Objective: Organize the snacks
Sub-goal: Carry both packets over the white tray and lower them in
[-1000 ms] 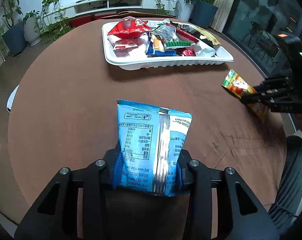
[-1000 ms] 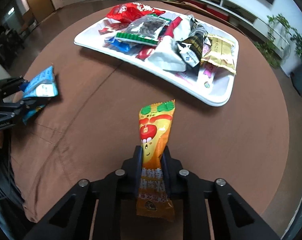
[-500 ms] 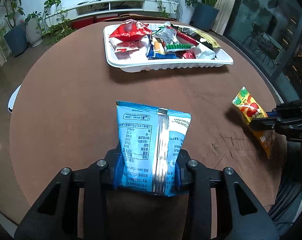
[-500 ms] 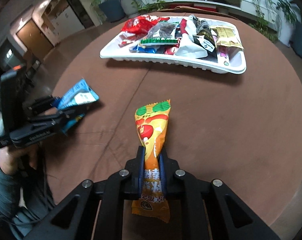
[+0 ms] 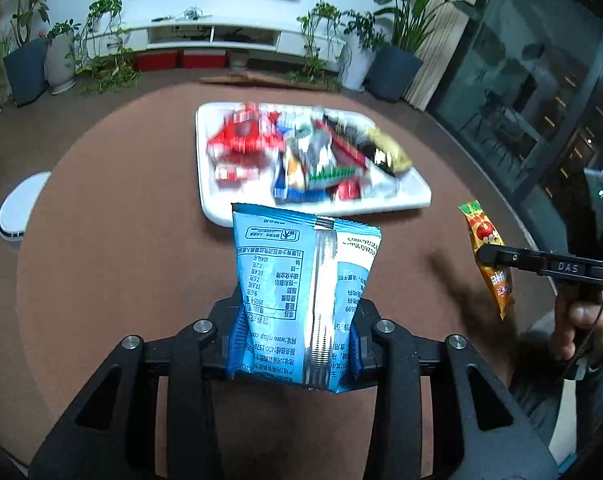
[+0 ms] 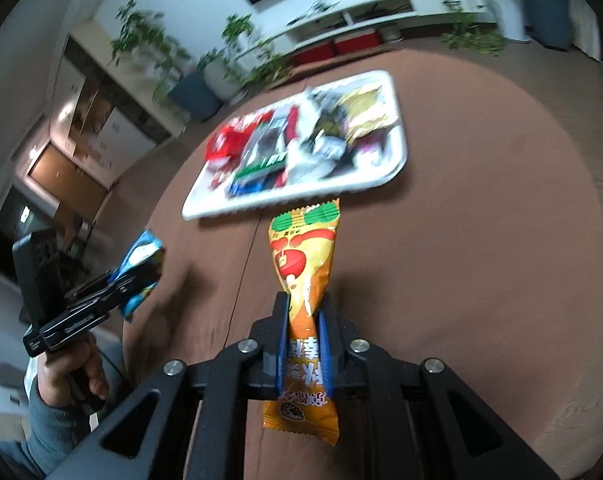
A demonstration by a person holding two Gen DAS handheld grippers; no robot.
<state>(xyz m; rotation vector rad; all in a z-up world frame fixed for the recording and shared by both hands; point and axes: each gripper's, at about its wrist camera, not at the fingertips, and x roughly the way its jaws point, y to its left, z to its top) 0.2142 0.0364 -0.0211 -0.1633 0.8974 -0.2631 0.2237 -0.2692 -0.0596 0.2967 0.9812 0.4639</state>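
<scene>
My left gripper is shut on a light blue snack bag and holds it upright above the round brown table. My right gripper is shut on a narrow orange snack packet, also held above the table. Each gripper shows in the other's view: the right one with the orange packet at the right, the left one with the blue bag at the left. A white tray full of mixed snack packs lies at the far side; it also shows in the right wrist view.
A white chair edge sits left of the table. Potted plants and a low white cabinet stand behind it. A glass wall is to the right. Bare brown tabletop lies between the grippers and the tray.
Both grippers have lifted and tilted up with their packets still held. The tray now appears farther off and blurred, and more of the room shows.
</scene>
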